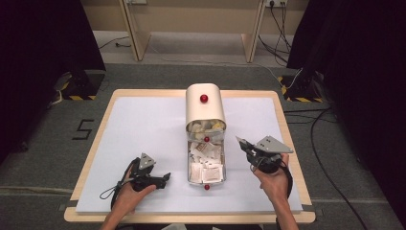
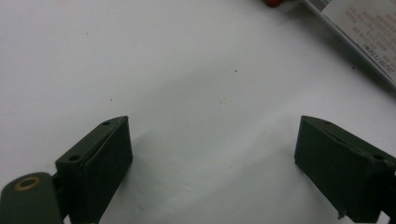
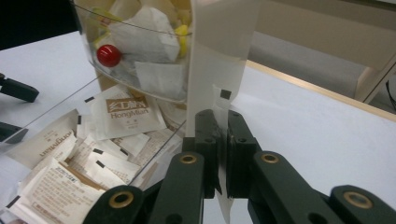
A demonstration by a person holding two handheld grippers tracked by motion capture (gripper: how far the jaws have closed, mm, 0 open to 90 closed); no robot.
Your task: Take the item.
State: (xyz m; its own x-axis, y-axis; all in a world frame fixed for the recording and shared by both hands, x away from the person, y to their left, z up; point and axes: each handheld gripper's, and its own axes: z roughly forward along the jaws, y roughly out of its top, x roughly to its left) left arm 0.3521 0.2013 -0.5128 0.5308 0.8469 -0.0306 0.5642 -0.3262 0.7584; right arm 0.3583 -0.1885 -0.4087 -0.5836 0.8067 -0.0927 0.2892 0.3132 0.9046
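The table is covered with a white sheet (image 1: 143,124), and all the work sits at its middle, around the cream-lidded box (image 1: 206,112).

Your right tongs (image 3: 223,122) are closed down narrow. A thin white packet (image 3: 219,70) stands upright between the pads, pinched at its lower edge, with a small black mark on its side. In the high view these tongs (image 1: 241,142) hang just to the right of the box, clear of it, so the packet is out and in the air.

Your left tongs (image 2: 212,154) stand wide with nothing between them, only bare sheet. They rest low (image 1: 165,178) to the left of the box's front end, near it but not touching.

From the box's open mouth a clear tray (image 1: 190,167) reaches toward you. It holds a loose heap of packets (image 1: 206,163), many of them, lying flat and overlapping. Behind it, under the lid, a second clear bin (image 3: 140,42) is packed with more packets and some yellow ones.

As I read it, you are early in the job. One packet is lifted and not yet set down anywhere. None lies on the sheet outside the box. The heap looks hardly touched, so almost all the picking is left. Where the packet should go, I cannot tell.
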